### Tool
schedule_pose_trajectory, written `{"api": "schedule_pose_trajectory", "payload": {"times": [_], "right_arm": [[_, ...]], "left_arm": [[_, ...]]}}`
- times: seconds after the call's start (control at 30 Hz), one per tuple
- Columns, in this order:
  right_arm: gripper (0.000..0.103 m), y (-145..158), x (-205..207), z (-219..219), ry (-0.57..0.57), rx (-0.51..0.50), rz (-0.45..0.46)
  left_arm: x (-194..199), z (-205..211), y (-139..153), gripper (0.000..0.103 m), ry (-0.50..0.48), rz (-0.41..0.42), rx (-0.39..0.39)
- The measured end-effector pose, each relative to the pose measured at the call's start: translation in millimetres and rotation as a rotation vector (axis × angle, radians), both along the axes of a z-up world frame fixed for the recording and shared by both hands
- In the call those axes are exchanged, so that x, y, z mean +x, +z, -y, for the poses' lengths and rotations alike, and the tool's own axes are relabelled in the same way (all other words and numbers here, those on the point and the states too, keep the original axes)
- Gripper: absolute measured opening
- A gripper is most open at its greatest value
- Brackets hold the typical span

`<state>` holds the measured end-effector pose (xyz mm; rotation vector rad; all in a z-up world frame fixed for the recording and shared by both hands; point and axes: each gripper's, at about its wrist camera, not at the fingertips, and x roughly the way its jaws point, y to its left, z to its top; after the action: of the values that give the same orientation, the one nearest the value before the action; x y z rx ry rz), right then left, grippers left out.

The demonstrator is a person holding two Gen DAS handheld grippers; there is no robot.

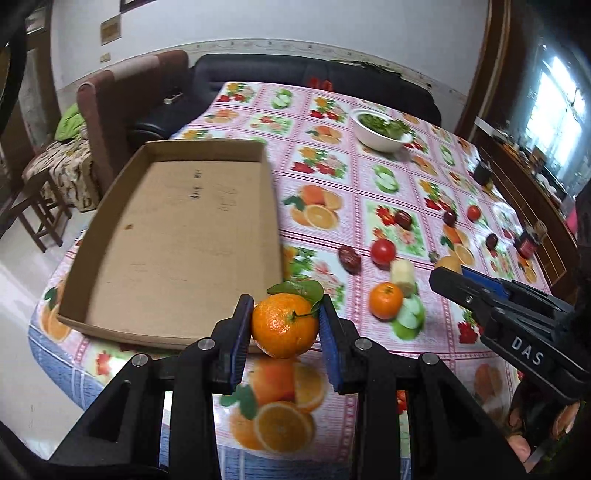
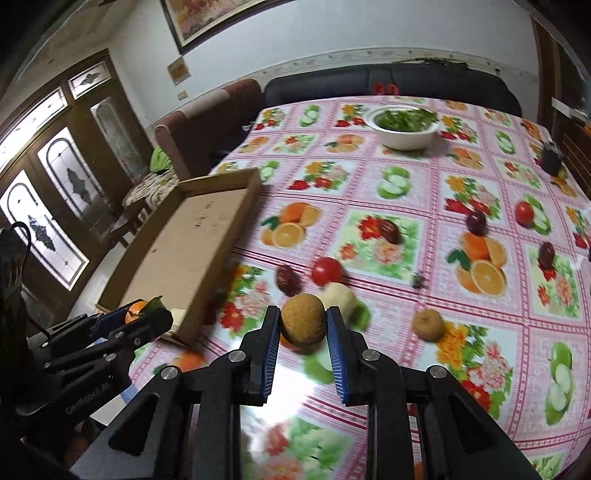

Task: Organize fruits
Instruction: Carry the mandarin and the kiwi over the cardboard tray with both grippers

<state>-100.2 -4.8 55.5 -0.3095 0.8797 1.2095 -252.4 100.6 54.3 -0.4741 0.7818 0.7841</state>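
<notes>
Two fruits held: left gripper [image 1: 284,325] clamped on leafy orange [image 1: 285,325], right gripper [image 2: 303,325] pinching brown pear [image 2: 303,324]. Empty cardboard tray [image 1: 92,236] ahead-left, nearer the left.

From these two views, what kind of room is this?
Probably a home living or dining room: a table under a fruit-print cloth, a dark sofa and a brown armchair behind it, and a framed picture on the wall.

Left of the left gripper's fingers [image 1: 243,314], the shallow brown cardboard tray [image 1: 92,236] lies bare inside; rightward, a small loose orange [image 1: 386,300] and red tomato [image 1: 383,251] crowd the cloth
</notes>
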Motion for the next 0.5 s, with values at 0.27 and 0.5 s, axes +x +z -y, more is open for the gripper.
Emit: {"api": "schedule_pose_trajectory", "payload": {"times": [0.27,0.5], "right_arm": [[0.025,6,-22,-25,0.073,0.004,0.004],[0.025,9,-34,-42,0.109,0.002,0.005]], "left_arm": [[-15,-16,5,0.032,0.053,0.011,0.012],[-25,-32,4,0.032,0.086,0.015,0.008]]}}
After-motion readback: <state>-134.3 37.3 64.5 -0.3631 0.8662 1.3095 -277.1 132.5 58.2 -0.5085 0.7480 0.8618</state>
